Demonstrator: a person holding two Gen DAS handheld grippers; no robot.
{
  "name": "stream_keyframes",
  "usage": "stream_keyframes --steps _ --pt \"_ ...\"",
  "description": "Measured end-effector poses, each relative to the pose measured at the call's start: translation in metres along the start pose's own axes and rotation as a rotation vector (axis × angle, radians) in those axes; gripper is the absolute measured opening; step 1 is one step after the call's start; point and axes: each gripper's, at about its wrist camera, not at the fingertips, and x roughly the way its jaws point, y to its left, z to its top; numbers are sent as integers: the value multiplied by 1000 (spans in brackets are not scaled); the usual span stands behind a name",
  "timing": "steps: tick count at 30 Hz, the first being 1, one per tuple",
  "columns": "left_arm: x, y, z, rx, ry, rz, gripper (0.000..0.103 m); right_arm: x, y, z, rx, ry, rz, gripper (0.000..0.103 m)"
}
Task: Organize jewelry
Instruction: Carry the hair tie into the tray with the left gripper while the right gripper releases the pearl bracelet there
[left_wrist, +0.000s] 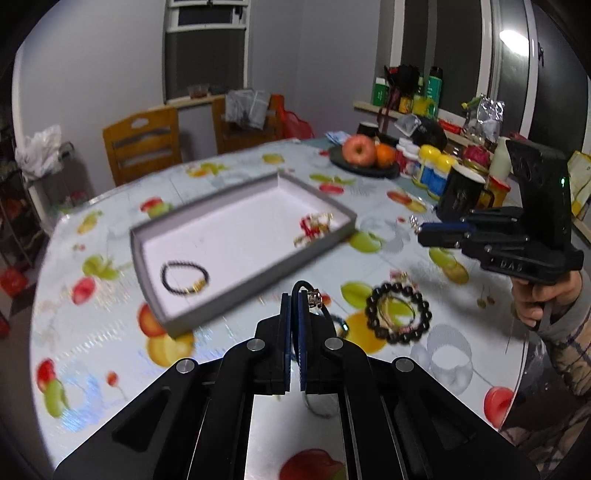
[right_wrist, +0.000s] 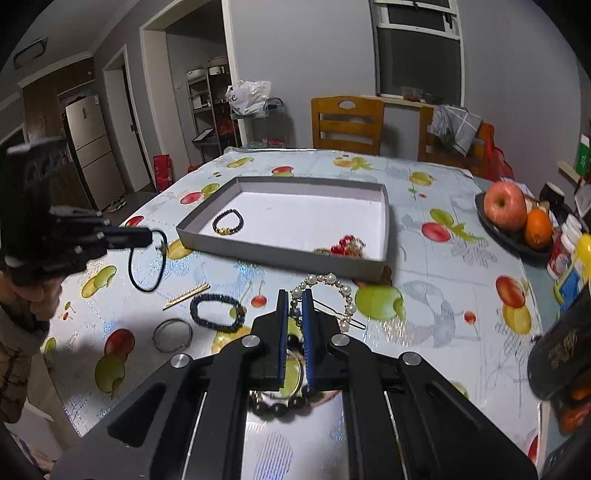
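A grey tray (left_wrist: 258, 273) (right_wrist: 280, 254) on the fruit-print tablecloth holds a dark bead bracelet (left_wrist: 184, 277) (right_wrist: 228, 222) and a red-and-gold piece (left_wrist: 314, 227) (right_wrist: 347, 245). My left gripper (left_wrist: 294, 295) (right_wrist: 149, 236) is shut on a black cord necklace (left_wrist: 314, 295) (right_wrist: 147, 262), held above the table near the tray's front edge. My right gripper (right_wrist: 294, 295) (left_wrist: 419, 234) is shut on a pearl bracelet (right_wrist: 332, 288), lifted over the table. A large black bead bracelet (left_wrist: 399, 314) (right_wrist: 277, 406), a dark blue bead bracelet (right_wrist: 218, 312), a silver bangle (right_wrist: 173, 335) and a gold hair clip (right_wrist: 186, 295) lie on the cloth.
A dark plate with an apple and an orange (left_wrist: 365, 155) (right_wrist: 517, 221), jars and a black mug (left_wrist: 461, 192) crowd the table's right side. Wooden chairs (right_wrist: 347, 123) stand behind the table. A thin hairpin (right_wrist: 343, 315) lies by the pearl bracelet.
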Motion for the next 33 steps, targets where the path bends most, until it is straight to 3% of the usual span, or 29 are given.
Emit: stream_keyframes --steps 8,18,26,33 --pt "8 22 33 -10 -34 28 4 15 -3 35 -26 -13 11 7" --pt "70 55 51 -97 1 20 4 81 -24 83 22 61 72 7" --pt "103 76 43 -151 42 43 4 145 -48 92 102 166 98 7" --pt "126 86 36 -159 91 64 4 179 -44 88 115 233 100 7"
